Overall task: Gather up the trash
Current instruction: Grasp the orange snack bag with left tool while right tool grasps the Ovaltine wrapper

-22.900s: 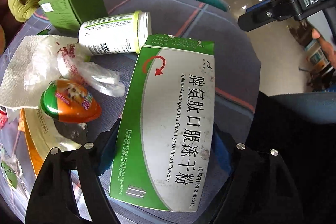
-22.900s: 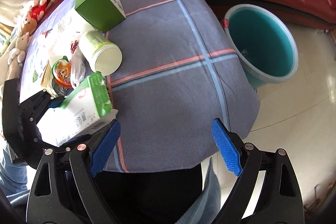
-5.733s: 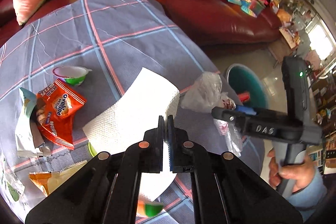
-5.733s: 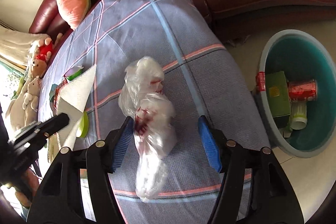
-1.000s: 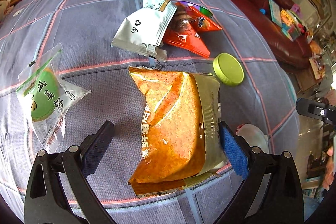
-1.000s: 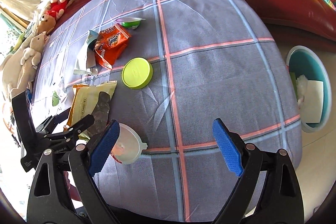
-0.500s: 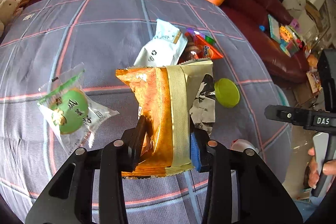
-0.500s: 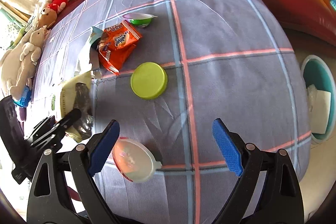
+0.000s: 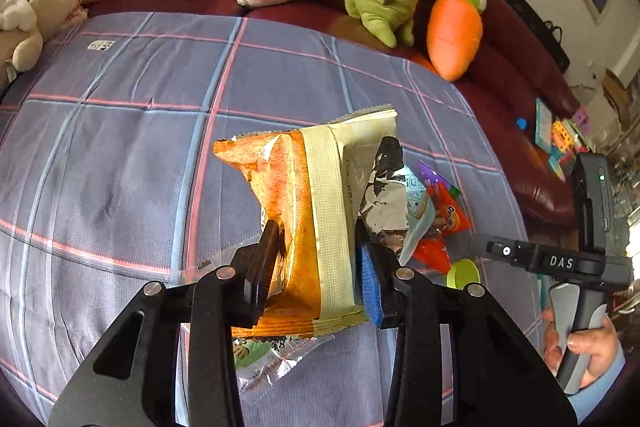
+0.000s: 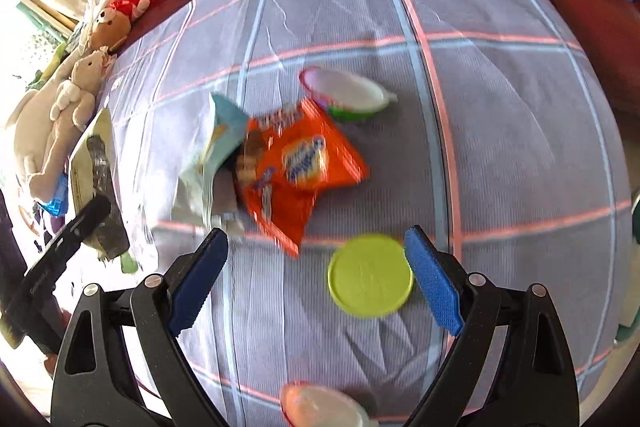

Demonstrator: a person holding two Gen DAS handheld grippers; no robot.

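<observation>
My table (image 10: 500, 115) wears a plaid cloth; an orange wrapper (image 10: 308, 167) lies at centre, a green lid (image 10: 370, 281) at five o'clock, a cup (image 10: 348, 95) at twelve.

Left gripper (image 9: 316, 271): black plastic fingers with triangular cut-outs and silver round-head screws at the pivots; one blue ribbed pad, the other dark. Right gripper (image 10: 316, 281): the same black frame and screws, both pads blue and ribbed. Its grey-black body carries white "DAS" lettering, a small green light and a grey handle; pale blue sleeve (image 9: 596, 397) at the wrist
</observation>
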